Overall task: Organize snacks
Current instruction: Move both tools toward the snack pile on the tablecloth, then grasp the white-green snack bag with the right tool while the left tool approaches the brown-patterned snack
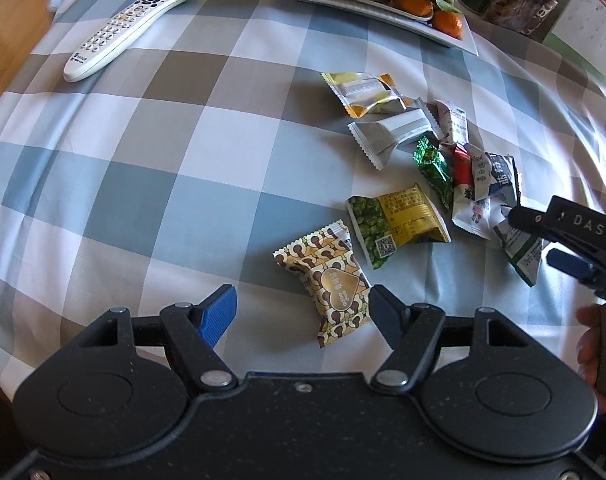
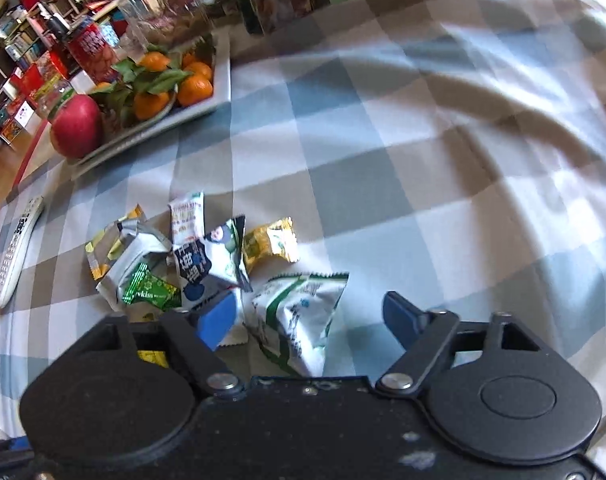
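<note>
Several small snack packets lie loose on a blue, grey and white checked tablecloth (image 1: 143, 184). My left gripper (image 1: 299, 312) is open just above the cloth. A cream packet with a brown mushroom pattern (image 1: 331, 284) lies between its fingers, close against the right one. My right gripper (image 2: 311, 316) is open over a white-and-green packet (image 2: 299, 316), which sits between its fingers without being pinched. The left wrist view shows that right gripper (image 1: 535, 238) at the right edge, over the same white-and-green packet (image 1: 523, 252). A green-and-yellow pea packet (image 1: 399, 224) lies between the two.
A heap of mixed packets (image 1: 463, 168) lies beyond the grippers. A white remote (image 1: 127, 28) rests at the far left. A white tray (image 1: 383, 12) with an apple and tangerines stands at the back, beside jars, a box and a desk calendar (image 1: 587, 20).
</note>
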The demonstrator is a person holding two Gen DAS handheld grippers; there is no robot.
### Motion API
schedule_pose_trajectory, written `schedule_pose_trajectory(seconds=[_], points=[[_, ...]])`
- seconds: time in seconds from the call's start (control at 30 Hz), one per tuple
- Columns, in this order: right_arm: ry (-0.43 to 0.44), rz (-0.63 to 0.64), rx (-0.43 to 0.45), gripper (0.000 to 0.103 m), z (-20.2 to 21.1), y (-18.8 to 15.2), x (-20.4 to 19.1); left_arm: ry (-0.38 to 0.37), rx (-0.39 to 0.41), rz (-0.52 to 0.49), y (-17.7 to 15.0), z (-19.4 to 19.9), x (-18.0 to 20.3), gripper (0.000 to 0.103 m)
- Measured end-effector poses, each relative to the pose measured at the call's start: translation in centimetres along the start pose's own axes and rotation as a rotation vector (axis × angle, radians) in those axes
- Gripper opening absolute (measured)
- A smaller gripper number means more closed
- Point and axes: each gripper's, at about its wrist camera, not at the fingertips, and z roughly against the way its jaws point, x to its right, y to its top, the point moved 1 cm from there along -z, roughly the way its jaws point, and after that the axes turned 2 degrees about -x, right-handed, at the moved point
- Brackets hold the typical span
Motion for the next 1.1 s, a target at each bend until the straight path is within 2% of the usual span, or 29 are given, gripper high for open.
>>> schedule_pose_trajectory(seconds=[0.17,0.2,0.23,0.33,0.67,0.87,1.1], points=[[-0.013,-0.025,-0.013,0.072,-0.7,-0.2,-0.2,0.003,0.003,0.029,0.1,-0.3,-0.2,0.071],[-0.017,-0.026,-0.004,0.064,-0.7,-0.2,-0.3,0.002,0.003,0.033,0.1,-0.3,-0.2,0.069],[-0.021,-0.028,0.000,0.052,-0.6,-0.2,-0.4,-0.001,0.002,0.034,0.1,-0.3,-0.2,0.068],[-0.011,-0.022,-0.011,0.044,-0.7,-0.3,-0.3,-0.010,-0.006,0.032,0.2,-0.5,0.1,0.068],[0.027,-0.018,-0.024,0.043,0.7,-0.6,-0.2,-0.002,0.026,0.020,0.2,-1.2,1.1,0.068],[0.050,-0.036,-0.021,0.043,1.4,-0.8,0.0,0.017,0.009,0.039,0.3,-2.4,1.3,0.069],[0.065,-0.009,0.005,0.043,2.5,-1.1,-0.3,0.048,0.028,0.001,-0.1,-2.5,2.0,0.070]])
